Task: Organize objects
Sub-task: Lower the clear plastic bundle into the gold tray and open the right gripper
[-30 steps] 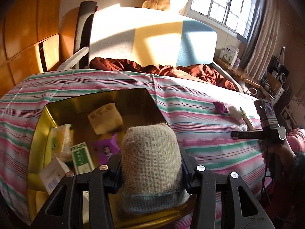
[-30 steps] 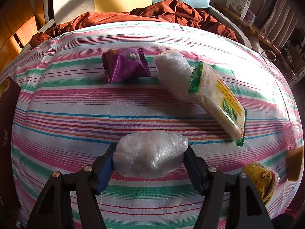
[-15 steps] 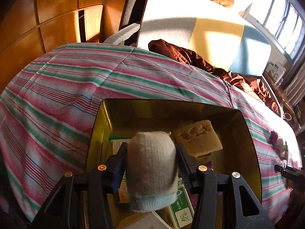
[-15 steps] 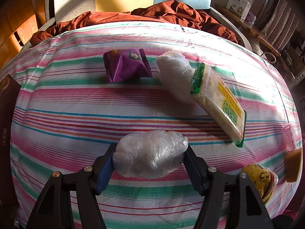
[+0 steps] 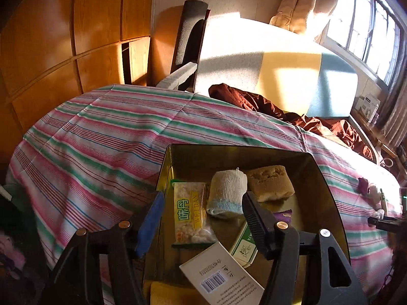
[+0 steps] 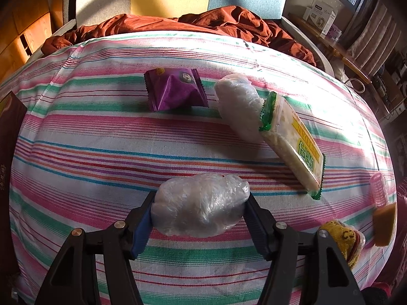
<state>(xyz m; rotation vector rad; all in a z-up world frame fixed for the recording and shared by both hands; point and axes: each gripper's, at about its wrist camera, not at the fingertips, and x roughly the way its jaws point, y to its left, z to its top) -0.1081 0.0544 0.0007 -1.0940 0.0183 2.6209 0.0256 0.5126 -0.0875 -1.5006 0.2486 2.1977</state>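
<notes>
Sock roll (image 5: 227, 193), clamped a second ago, now lies loose in the gold tin (image 5: 328, 190) beside a biscuit pack (image 5: 189, 212) as the left gripper (image 5: 201, 217) has just been opening, while the right gripper (image 6: 198, 219) pinches a plastic-wrapped bundle (image 6: 199, 207) over the striped cloth (image 6: 101, 152).

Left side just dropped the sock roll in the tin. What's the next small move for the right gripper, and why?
Probably lift the plastic-wrapped bundle and carry it toward the gold tin. The right gripper is shut on it, low over the striped cloth. The left gripper has just been opening; the sock roll lies free in the tin, so space there may soon clear.
</notes>
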